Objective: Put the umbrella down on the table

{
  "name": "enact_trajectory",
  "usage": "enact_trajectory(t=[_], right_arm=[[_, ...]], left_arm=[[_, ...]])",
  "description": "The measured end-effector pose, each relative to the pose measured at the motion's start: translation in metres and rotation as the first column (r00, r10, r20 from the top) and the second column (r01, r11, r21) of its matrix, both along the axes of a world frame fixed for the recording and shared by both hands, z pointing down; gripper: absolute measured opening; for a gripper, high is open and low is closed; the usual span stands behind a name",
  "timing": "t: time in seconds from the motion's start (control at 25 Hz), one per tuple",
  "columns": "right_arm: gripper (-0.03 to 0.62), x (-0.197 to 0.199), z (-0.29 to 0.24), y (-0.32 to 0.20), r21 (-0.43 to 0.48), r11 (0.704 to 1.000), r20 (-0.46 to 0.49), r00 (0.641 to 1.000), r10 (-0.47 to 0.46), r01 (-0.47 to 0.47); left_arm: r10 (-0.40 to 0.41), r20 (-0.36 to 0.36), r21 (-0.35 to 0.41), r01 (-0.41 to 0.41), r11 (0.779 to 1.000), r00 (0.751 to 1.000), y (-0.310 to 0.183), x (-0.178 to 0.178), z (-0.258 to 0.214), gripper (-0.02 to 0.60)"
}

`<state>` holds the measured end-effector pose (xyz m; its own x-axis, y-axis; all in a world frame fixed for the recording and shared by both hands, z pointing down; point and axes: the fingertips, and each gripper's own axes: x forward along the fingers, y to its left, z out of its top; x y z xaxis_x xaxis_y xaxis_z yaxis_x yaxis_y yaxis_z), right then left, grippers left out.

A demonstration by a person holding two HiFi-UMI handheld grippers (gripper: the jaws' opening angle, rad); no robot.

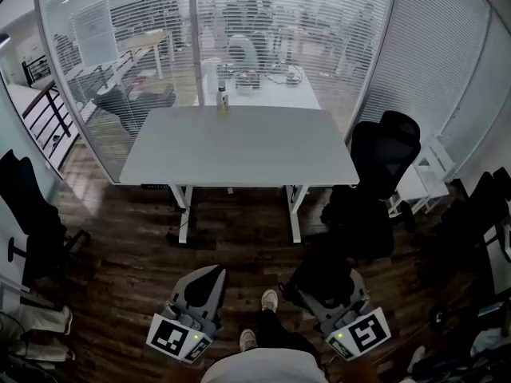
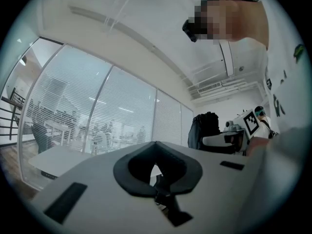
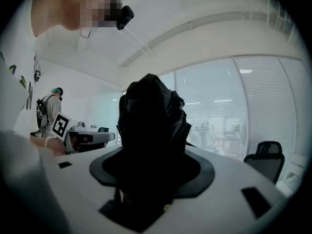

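I stand well back from the white table (image 1: 239,150). A folded black umbrella (image 1: 322,271) sticks forward out of my right gripper (image 1: 331,294), low on the right of the head view. In the right gripper view the umbrella (image 3: 152,126) fills the space between the jaws, and the right gripper (image 3: 151,179) is shut on it. My left gripper (image 1: 206,282), low on the left, holds nothing. Its jaws meet in the left gripper view, so the left gripper (image 2: 156,172) is shut. Both grippers hang over the dark wooden floor, far from the table.
A small bottle (image 1: 223,98) stands at the table's far edge. A black office chair (image 1: 383,154) sits by the table's right end, another chair (image 1: 28,206) at the far left. Glass walls with blinds (image 1: 263,30) close off the room behind the table.
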<state>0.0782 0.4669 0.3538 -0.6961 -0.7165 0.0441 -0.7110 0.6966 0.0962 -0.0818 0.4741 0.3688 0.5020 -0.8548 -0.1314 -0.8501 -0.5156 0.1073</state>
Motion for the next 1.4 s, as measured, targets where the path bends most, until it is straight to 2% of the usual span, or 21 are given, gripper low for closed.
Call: enact_trajectory(t=[0.4,1.04,1.4], right_arm=[[0.259,0.015,0.004,-0.084,-0.004,1.0,0.021,1.0,0.019,-0.019],[0.258,0.095,-0.006,-0.268,-0.004,1.0,0.028,1.0,0.012,-0.011],[0.258,0.118,-0.001,-0.332,-0.011,1.0,0.032,0.999,0.009,-0.009]], left_arm=[[0.006,0.006,-0.015,-0.006,1.0,1.0,-0.085,0.009,0.007,0.012],[0.039,0.034,-0.018,-0.039,0.999,0.999,-0.278,0.1,-0.004,0.012],[0.036,0.032,-0.021,-0.036,0.999,0.999,-0.341,0.125,-0.001,0.012]])
